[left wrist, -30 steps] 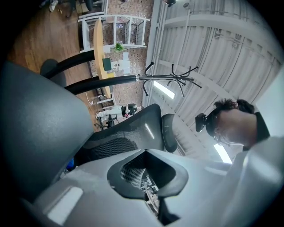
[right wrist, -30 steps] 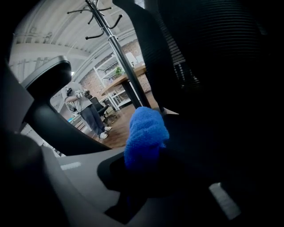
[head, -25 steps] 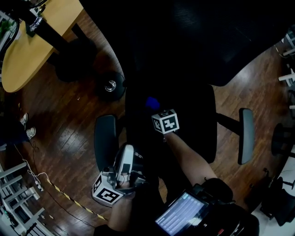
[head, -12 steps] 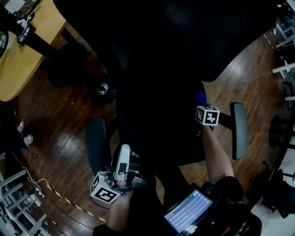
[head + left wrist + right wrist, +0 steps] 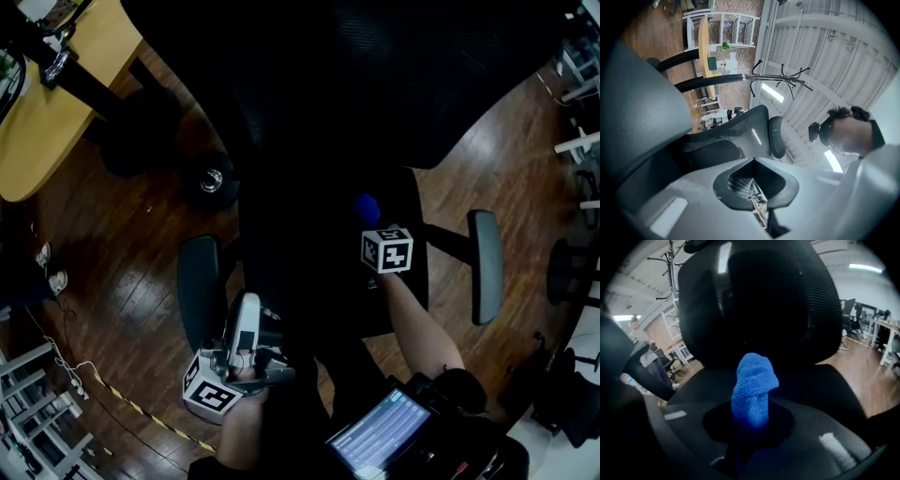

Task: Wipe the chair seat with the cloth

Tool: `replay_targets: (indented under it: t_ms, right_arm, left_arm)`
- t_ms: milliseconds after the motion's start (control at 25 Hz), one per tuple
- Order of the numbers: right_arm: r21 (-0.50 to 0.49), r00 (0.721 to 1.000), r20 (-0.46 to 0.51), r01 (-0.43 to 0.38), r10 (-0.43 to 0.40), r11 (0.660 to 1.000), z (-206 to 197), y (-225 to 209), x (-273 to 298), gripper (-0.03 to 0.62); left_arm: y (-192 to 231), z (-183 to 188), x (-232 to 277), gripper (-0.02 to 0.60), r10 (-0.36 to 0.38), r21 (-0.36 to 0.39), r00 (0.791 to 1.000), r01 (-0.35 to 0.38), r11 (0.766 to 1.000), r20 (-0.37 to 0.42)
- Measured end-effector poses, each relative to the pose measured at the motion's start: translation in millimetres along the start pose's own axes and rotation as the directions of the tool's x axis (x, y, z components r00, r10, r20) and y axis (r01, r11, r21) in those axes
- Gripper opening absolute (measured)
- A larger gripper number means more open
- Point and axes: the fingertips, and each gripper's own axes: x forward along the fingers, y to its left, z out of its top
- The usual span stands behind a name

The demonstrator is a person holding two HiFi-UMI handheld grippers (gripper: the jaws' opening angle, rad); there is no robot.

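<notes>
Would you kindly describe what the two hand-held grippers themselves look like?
The left hand-held gripper has a white-and-grey body; the right hand-held gripper looks dark. Each carries a white cube printed with black square markers. The right forearm shows no sleeve.

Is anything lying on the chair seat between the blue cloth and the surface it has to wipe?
Nothing visible. The cloth, clamped in the right hand-held gripper, sticks out over the chair seat, and the dark seat around it looks bare.

An office: mesh swivel chair [image 5: 787,310], wooden desk [image 5: 56,103].
</notes>
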Motion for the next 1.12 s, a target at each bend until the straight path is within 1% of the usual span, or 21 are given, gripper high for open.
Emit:
replay_targets:
  t_ms: [40,80,160,240,320,360,400,480,560,640,720,760,840,960,1040,1120]
  right_arm:
    - [-0.002,0.997,0.001,-0.074,0.074,0.997,0,34,7,0.048]
    - [-0.001,0.988,-0.001,-0.153,0.153,0.988,-2,70,14,0.048]
    - [-0.008,0.954,-0.016,-0.299,0.299,0.954,-9,142,27,0.048]
    - [-0.037,0.914,-0.058,-0.405,0.402,0.914,-24,205,33,0.048]
    - [-0.057,0.873,-0.113,-0.483,0.475,0.874,-44,258,33,0.048]
    - [-0.067,0.856,-0.142,-0.509,0.497,0.858,-55,278,33,0.048]
    - [-0.085,0.848,-0.171,-0.520,0.502,0.850,-66,293,33,0.048]
    - [-0.141,0.855,-0.197,-0.510,0.481,0.849,-82,306,36,0.048]
    - [-0.149,0.864,-0.183,-0.496,0.469,0.855,-85,301,39,0.048]
    - [-0.119,0.871,-0.163,-0.483,0.463,0.868,-80,286,40,0.048]
    - [-0.108,0.888,-0.144,-0.453,0.436,0.885,-77,260,39,0.048]
    - [-0.103,0.901,-0.135,-0.426,0.412,0.899,-76,242,38,0.048]
    - [-0.078,0.933,-0.120,-0.348,0.338,0.934,-73,196,36,0.048]
    - [-0.050,0.977,-0.093,-0.195,0.190,0.980,-73,113,21,0.048]
    - [-0.030,0.993,-0.083,-0.090,0.088,0.995,-74,57,3,0.048]
    - [0.021,0.997,-0.081,0.013,-0.011,1.000,-76,2,-21,0.048]
  left_arm:
    - [-1,1,0,-0.008,0.000,-0.001,1.000,0.000,1.000,0.004]
    - [-1,2,-1,-0.008,0.000,-0.001,1.000,0.000,1.000,0.008]
    - [-2,4,-2,-0.008,0.003,0.004,1.000,-0.003,1.000,0.014]
    - [-2,5,-6,-0.008,0.009,0.012,1.000,-0.009,1.000,0.015]
    - [-2,6,-10,-0.008,0.015,0.015,1.000,-0.015,1.000,0.019]
    - [-1,6,-11,-0.008,0.018,0.016,1.000,-0.018,1.000,0.022]
    - [-1,7,-12,-0.008,0.020,0.017,1.000,-0.020,1.000,0.024]
    - [0,9,-14,-0.008,0.020,0.018,0.999,-0.021,1.000,0.027]
    - [0,11,-15,-0.008,0.018,0.021,0.999,-0.018,1.000,0.028]
    - [1,11,-16,-0.008,0.018,0.023,0.999,-0.019,1.000,0.028]
    - [-1,9,-15,-0.008,0.016,0.023,1.000,-0.016,1.000,0.026]
    - [-1,8,-15,-0.008,0.013,0.024,1.000,-0.013,1.000,0.023]
    - [-3,7,-13,-0.008,0.006,0.024,1.000,-0.007,1.000,0.018]
    - [-4,2,-10,-0.008,0.002,0.019,1.000,-0.002,1.000,0.009]
    - [-5,-3,-8,-0.008,-0.001,0.018,1.000,0.001,1.000,-0.002]
    - [-7,-9,-6,-0.008,-0.004,0.017,1.000,0.004,1.000,-0.013]
